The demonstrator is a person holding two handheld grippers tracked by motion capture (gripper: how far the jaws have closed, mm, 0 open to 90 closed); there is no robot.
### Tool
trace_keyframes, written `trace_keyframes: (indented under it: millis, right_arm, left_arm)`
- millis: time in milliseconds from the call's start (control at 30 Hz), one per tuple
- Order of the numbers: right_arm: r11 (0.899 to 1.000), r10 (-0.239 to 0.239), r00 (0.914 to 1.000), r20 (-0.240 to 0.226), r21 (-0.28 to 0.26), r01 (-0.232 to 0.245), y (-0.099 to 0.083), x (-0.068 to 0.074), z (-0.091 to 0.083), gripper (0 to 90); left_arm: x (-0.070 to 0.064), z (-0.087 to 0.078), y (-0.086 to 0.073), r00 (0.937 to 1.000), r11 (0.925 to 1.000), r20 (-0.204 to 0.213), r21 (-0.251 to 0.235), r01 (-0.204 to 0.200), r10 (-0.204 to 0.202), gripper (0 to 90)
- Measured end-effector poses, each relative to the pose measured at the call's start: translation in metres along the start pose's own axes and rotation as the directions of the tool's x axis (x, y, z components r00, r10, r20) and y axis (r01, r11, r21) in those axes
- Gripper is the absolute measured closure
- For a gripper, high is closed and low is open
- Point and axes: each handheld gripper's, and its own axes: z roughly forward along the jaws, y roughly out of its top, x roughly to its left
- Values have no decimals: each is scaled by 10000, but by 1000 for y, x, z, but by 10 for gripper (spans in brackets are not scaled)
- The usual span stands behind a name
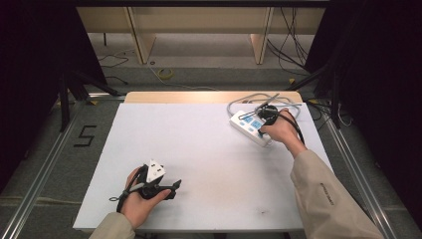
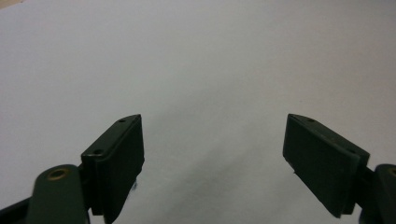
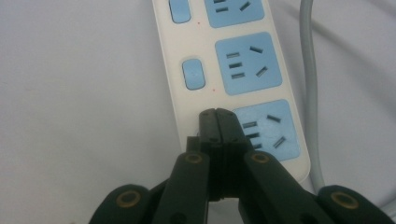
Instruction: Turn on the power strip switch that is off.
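1. We see a white table (image 1: 199,149) with its far edge showing bare wood, standing over a grey floor.
2. We see a white power strip (image 1: 250,128) lying at the far right of the table, set at a slant, with its grey cord (image 1: 239,99) looping on the table beyond it.
3. In the right gripper view we count three blue sockets (image 3: 248,63) along the power strip (image 3: 187,46), each with a small blue switch (image 3: 193,73) beside it.
4. We find the right gripper (image 3: 217,116) pressed together, its jaws meeting with nothing between them, their tips down on the strip at the nearest socket, where that socket's switch would sit.
5. We find the left gripper (image 1: 175,185) resting near the near left edge of the table, well apart from the strip.
6. In the left gripper view its jaws stand spread wide over bare tabletop, pinching nothing.
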Motion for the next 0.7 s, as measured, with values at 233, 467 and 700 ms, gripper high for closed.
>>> trace_keyframes:
  millis: [233,467,700]
  right_arm:
    - [10000,6,10000,35,34,-7,0,0,1,900]
    - [10000,43,10000,53,63,-43,0,0,2,900]
    - [9999,90,9999,107,112,-91,0,2,3,900]
  left_arm:
    - [0,0,0,10000,10000,-10,-11,-26,26,205]
    - [0,0,0,10000,10000,-9,-12,-28,28,205]
    - [-1,0,0,10000,10000,5,-6,-16,16,205]
